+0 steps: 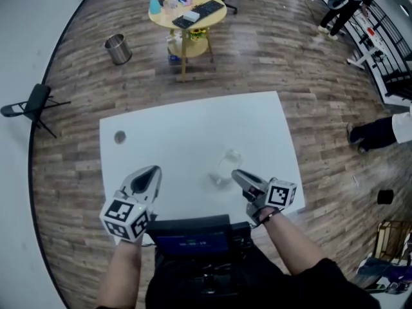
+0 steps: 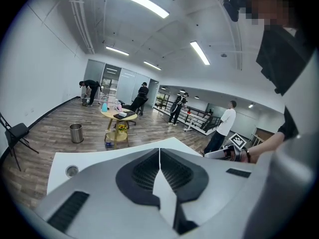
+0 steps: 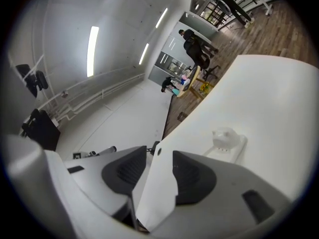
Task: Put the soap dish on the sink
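The soap dish (image 1: 224, 167) is clear plastic and rests on the white table (image 1: 193, 124), right of centre near the front edge. A small round drain hole (image 1: 120, 136) sits at the table's left side. My right gripper (image 1: 237, 174) hovers just right of the dish, apart from it, jaws open with nothing between them. In the right gripper view the soap dish (image 3: 227, 141) lies ahead and to the right of the right gripper (image 3: 159, 152). My left gripper (image 1: 149, 172) is over the table's front left, shut and empty; its pads meet in a line in the left gripper view (image 2: 159, 151).
Beyond the table stand a round yellow side table (image 1: 188, 11) with a keyboard and bottles, a metal bin (image 1: 118, 49) and a black folding chair (image 1: 32, 105) at the left. People stand at the right (image 1: 380, 131). A black device (image 1: 193, 237) hangs at my chest.
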### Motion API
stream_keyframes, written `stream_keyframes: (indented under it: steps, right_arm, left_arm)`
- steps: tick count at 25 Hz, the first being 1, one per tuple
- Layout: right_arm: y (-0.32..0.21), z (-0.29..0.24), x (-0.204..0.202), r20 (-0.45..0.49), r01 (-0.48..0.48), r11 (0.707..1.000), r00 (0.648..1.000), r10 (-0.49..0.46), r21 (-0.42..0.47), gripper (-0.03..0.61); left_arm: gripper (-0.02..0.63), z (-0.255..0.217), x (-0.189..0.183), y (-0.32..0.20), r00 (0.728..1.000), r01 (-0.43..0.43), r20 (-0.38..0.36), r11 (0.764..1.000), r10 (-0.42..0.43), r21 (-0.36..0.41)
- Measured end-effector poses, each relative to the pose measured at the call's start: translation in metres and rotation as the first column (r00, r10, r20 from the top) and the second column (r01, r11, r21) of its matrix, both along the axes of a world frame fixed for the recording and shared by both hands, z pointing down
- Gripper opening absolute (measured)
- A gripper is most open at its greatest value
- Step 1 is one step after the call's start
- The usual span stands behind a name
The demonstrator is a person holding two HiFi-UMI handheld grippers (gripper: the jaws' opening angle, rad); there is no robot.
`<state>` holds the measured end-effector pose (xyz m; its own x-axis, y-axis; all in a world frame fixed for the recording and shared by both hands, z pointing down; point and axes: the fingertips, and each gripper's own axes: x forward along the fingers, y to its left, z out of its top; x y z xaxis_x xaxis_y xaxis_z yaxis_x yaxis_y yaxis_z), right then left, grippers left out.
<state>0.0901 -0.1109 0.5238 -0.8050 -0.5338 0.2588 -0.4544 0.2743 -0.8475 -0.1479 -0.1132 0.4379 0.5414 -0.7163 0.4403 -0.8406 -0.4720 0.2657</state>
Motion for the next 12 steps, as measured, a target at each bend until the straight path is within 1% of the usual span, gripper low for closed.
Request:
stream_keyframes:
  steps: [2,6,7,8,12]
  right_arm:
    - [-0.001,-0.007,0.001,0.015,-0.018,0.999,1.000,0.018,0.032,0.167]
    - [-0.001,-0.017,0.003,-0.010,-0.038,0.994,0.999,0.039,0.100,0.160]
    - [-0.002,-0.022,0.004,-0.012,-0.046,0.991,0.999,0.047,0.123,0.158]
    - [-0.004,-0.027,0.006,-0.012,-0.058,0.988,0.998,0.060,0.146,0.126]
    - [-0.008,-0.045,0.016,-0.026,-0.092,0.972,0.995,0.100,0.214,0.123]
  left_arm:
    - [0.009,0.001,-0.001,0.002,1.000,-0.001,0.004,1.000,0.001,-0.005]
    - [0.009,0.004,-0.003,0.006,1.000,-0.001,0.002,1.000,0.001,-0.009]
    - [0.009,0.003,-0.003,0.007,1.000,-0.001,0.003,1.000,0.001,-0.006]
    - [0.009,0.002,-0.003,0.007,1.000,-0.002,0.004,1.000,0.002,-0.003]
    - [0.009,-0.002,0.000,0.009,1.000,-0.005,0.003,1.000,0.005,0.002]
